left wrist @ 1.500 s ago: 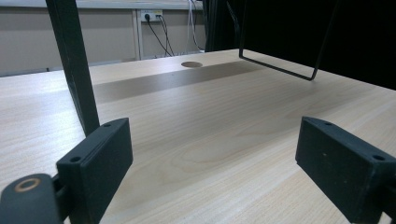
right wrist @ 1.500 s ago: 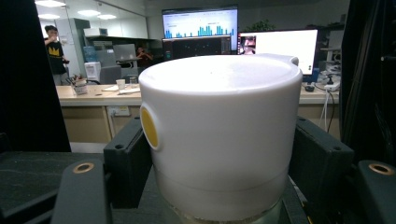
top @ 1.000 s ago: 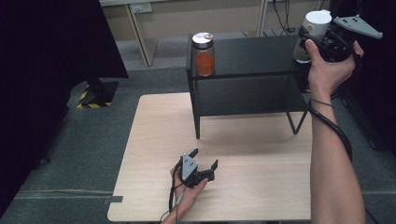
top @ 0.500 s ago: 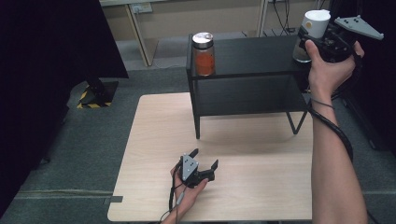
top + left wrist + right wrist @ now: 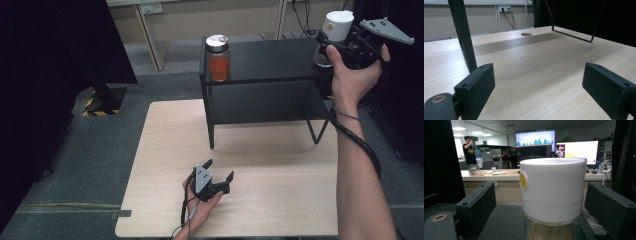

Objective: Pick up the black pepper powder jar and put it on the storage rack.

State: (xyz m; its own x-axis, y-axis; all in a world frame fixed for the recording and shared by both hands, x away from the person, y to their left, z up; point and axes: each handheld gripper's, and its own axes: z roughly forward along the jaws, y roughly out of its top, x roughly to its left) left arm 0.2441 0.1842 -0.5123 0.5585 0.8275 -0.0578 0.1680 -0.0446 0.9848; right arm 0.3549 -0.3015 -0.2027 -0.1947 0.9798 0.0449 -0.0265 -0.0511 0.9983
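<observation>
Grey carpet (image 5: 165,85) surrounds a pale wood table (image 5: 165,150); a black curtain (image 5: 50,75) fills the left. At upper centre, a beige wall (image 5: 240,20) with a socket; beyond, an office with lit screens (image 5: 535,142), perhaps monitors

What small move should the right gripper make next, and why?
Probably draw the right gripper straight back. Its jaws have just been opening and stand clear on both sides of the white-capped jar, which seems to rest on the black shelf, so it looks released.

shelf (image 5: 265,62) mid free btw orange jar (image 5: 218,59) & white-lid jar (image 5: 334,34).
</observation>
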